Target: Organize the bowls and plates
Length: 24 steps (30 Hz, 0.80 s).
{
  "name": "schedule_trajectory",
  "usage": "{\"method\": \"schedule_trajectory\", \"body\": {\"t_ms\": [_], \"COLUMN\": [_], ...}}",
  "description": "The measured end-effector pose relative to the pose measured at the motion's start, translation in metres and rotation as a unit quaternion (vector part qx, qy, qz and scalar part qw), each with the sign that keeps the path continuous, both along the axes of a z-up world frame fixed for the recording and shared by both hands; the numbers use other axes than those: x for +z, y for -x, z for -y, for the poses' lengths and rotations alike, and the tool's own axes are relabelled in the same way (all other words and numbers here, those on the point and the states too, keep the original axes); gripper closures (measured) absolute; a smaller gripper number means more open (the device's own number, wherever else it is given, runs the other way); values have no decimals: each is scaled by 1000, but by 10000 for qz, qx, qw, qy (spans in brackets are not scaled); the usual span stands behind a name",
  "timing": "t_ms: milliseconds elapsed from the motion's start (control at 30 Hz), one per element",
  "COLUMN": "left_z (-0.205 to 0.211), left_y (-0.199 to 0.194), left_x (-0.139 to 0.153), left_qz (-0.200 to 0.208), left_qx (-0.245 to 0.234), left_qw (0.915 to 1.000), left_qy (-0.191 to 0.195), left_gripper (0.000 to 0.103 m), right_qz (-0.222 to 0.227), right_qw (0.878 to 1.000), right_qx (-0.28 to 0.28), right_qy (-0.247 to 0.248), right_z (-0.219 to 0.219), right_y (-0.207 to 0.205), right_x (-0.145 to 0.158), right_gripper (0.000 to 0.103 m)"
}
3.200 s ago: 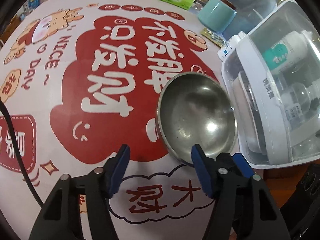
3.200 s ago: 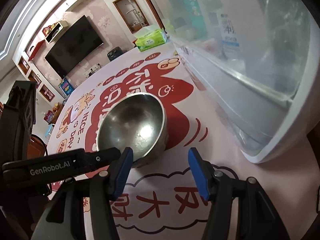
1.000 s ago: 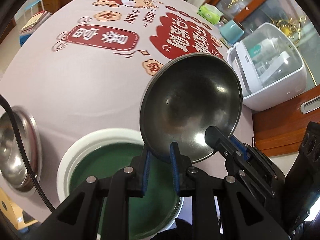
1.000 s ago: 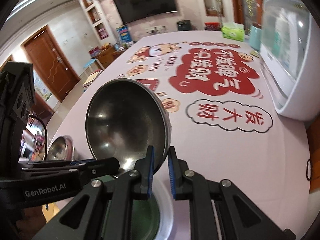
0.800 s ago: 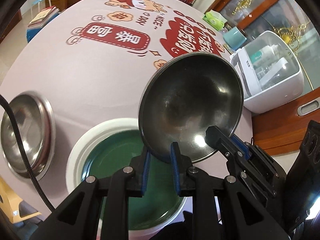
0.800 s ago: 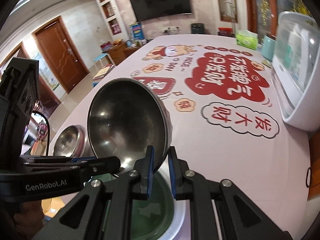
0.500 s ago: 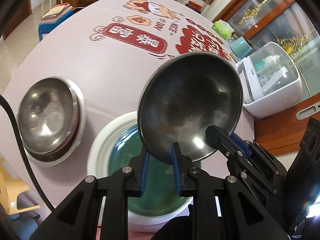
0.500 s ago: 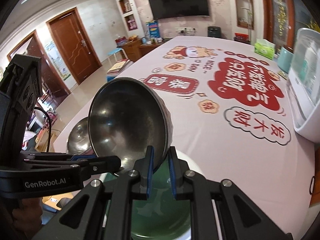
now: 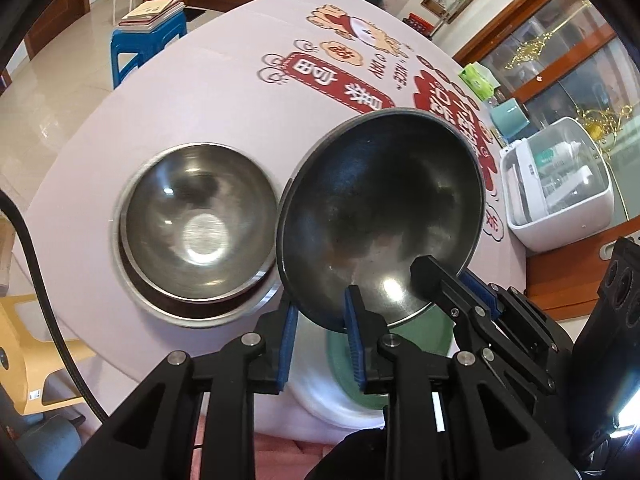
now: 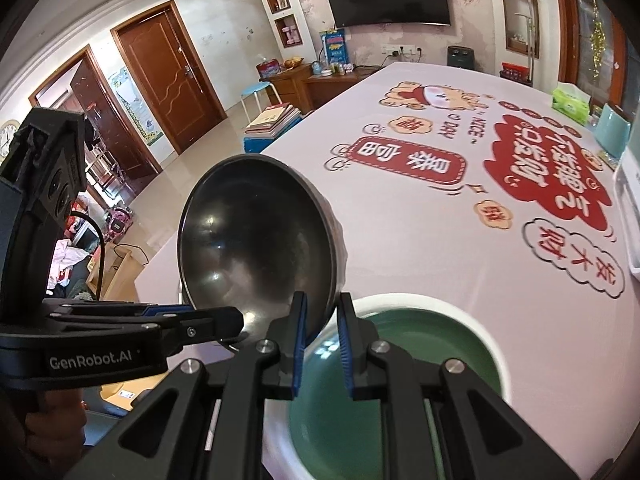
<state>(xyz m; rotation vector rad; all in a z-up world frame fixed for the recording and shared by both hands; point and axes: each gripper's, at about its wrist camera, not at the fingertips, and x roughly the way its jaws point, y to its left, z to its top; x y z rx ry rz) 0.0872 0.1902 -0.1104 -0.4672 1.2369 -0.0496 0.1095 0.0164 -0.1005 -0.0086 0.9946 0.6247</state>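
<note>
Left gripper (image 9: 320, 322), right gripper (image 10: 322, 338) clamp steel bowl (image 9: 380, 216) – plate (image 10: 400, 380) half-hidden

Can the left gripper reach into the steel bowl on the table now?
Probably not: the left gripper is shut on the rim of the lifted bowl, which the right gripper also grips. The steel bowl lies open beside it.

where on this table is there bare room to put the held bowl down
Free: the wide tablecloth stretch between the green plate and the white cabinet, and the far printed part. Crowded: the near edge, where the stacked steel bowls sit close beside the plate, under the held bowl.
</note>
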Motion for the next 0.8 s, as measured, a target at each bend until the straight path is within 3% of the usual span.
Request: {"method": "schedule_trajectory", "body": {"t_ms": [367, 800], "left_z": [-56, -90], "left_y": [-2, -14], "left_x": [-16, -34], "left_qz": [-368, -756], "left_qx": [-7, -573], "left_qw": [9993, 9951], "left_qy": [-63, -264], "left_gripper": [79, 77], "right_qz": [-308, -542], "right_qw": [9995, 9965], "right_qx": [-42, -627], "right_qy": [-39, -60], "right_z": [-52, -83], "right_y": [1, 6], "right_x": [-13, -24], "right_gripper": [88, 85]}}
